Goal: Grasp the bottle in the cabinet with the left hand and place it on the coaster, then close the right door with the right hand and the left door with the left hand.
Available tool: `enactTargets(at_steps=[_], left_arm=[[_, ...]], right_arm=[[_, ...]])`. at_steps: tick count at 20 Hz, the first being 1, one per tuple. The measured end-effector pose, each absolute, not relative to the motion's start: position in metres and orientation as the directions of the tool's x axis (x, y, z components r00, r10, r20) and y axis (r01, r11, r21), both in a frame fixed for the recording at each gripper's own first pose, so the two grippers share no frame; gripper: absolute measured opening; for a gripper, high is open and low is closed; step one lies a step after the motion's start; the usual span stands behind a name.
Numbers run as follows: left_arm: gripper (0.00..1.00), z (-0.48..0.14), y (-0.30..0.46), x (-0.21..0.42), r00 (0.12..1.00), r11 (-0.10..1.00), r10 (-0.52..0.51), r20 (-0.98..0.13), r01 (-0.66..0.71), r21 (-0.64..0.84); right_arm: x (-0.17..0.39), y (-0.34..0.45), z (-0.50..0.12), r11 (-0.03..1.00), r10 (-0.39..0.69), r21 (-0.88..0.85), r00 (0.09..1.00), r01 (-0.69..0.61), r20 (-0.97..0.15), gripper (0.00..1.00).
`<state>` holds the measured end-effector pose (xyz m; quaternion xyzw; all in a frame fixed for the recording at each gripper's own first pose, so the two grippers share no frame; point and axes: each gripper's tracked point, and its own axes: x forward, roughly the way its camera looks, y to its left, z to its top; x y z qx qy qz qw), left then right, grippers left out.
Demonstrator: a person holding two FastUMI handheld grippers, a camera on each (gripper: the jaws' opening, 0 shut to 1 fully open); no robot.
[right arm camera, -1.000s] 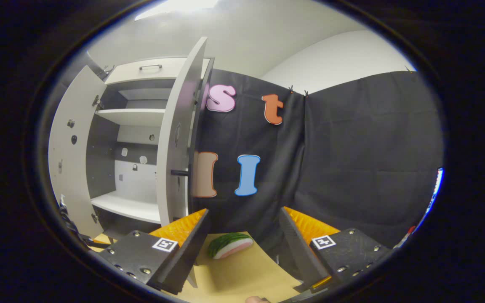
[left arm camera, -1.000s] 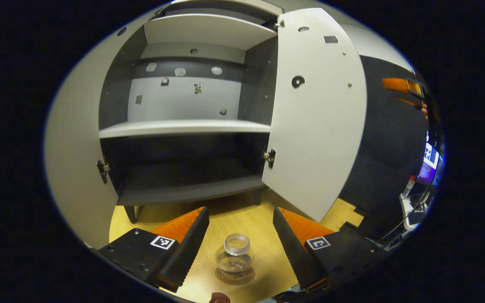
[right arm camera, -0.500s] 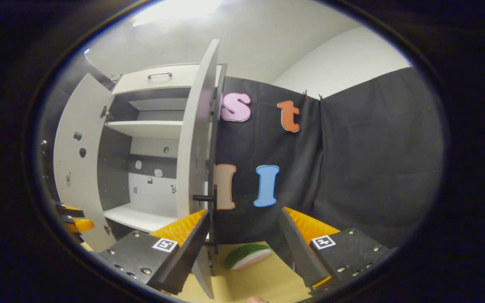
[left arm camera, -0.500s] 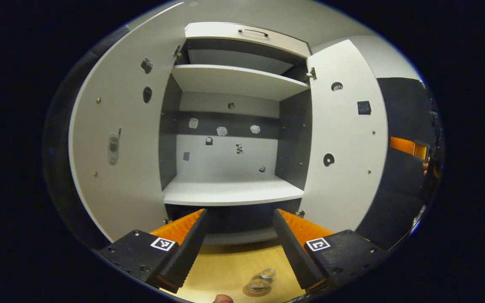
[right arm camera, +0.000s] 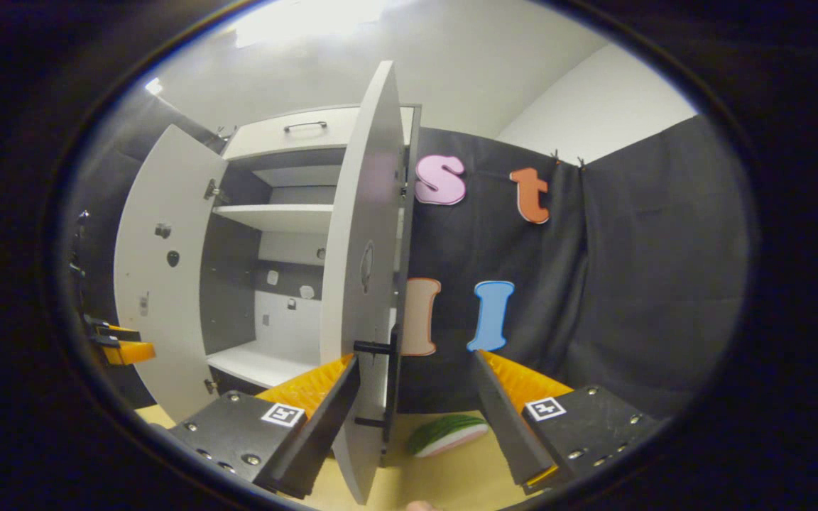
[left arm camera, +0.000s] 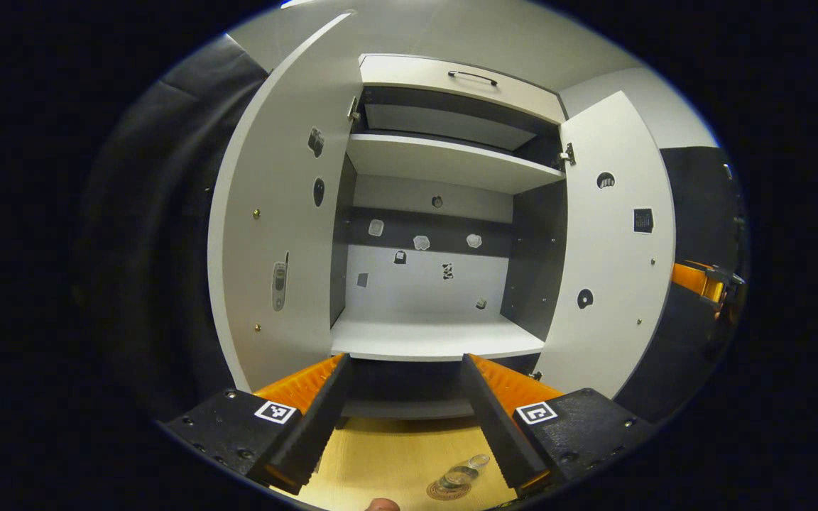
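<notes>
Bottle (left arm camera: 467,473) sits on the coaster (left arm camera: 448,490), seemingly, near the cabinet (left arm camera: 444,234). Right gripper (right arm camera: 416,419), open, flanks the right door (right arm camera: 366,312) edge; pushing there could snag its handle (right arm camera: 373,348). Left gripper (left arm camera: 403,419) is open.

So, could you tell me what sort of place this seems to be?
Probably a staged recording booth, not a home: black cloth wall, an empty cabinet with both doors open, and a toy-like watermelon slice on the wooden table.
</notes>
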<state>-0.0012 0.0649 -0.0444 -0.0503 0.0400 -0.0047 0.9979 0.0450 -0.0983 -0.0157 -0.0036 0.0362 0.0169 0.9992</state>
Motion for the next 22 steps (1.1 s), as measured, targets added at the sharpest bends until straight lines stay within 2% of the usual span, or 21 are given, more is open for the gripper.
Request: enactTargets(at_steps=[3, 4, 5, 10, 11, 12, 15, 19, 20, 22], left_arm=[[0.97, -0.049, 0.064, 0.000, 0.996, 0.993, -0.014, -0.086, 0.004, -0.119], [0.97, -0.048, 0.065, 0.001, 0.997, 0.993, -0.012, -0.078, 0.002, -0.121], [0.97, -0.048, 0.066, 0.000, 0.997, 0.993, -0.008, -0.072, -0.001, -0.118], [0.97, -0.058, 0.081, -0.012, 0.996, 0.992, 0.031, -0.086, -0.041, -0.122], [0.94, -0.060, 0.085, -0.014, 0.995, 0.991, 0.042, -0.089, -0.053, -0.126], [0.96, -0.061, 0.088, -0.014, 0.994, 0.990, 0.053, -0.093, -0.065, -0.128], [0.97, -0.062, 0.101, -0.021, 0.992, 0.987, 0.089, -0.093, -0.101, -0.126], [0.97, -0.062, 0.112, -0.026, 0.987, 0.983, 0.129, -0.092, -0.140, -0.119], [0.97, -0.062, 0.117, -0.029, 0.986, 0.982, 0.140, -0.089, -0.150, -0.118], [0.97, -0.062, 0.123, -0.033, 0.983, 0.978, 0.161, -0.085, -0.170, -0.120]], right_arm=[[0.056, -0.071, -0.009, 0.991, 0.132, -0.005, 0.989, -0.133, -0.069, 0.98], [0.060, -0.058, -0.011, 0.986, 0.164, 0.007, 0.984, -0.164, -0.069, 0.93], [0.064, -0.029, -0.020, 0.983, 0.185, 0.020, 0.980, -0.184, -0.078, 0.98], [0.088, 0.012, -0.027, 0.958, 0.284, 0.077, 0.955, -0.277, -0.084, 0.98], [0.092, 0.022, -0.028, 0.952, 0.303, 0.077, 0.949, -0.296, -0.087, 0.98], [0.098, 0.028, -0.031, 0.950, 0.310, 0.069, 0.946, -0.304, -0.094, 0.97], [0.117, 0.044, -0.038, 0.949, 0.314, 0.043, 0.943, -0.311, -0.113, 0.98], [0.123, 0.050, -0.046, 0.943, 0.329, 0.098, 0.935, -0.318, -0.129, 1.00], [0.126, 0.052, -0.047, 0.942, 0.329, 0.114, 0.935, -0.316, -0.134, 0.97], [0.131, 0.055, -0.048, 0.941, 0.328, 0.130, 0.935, -0.312, -0.136, 1.00]])
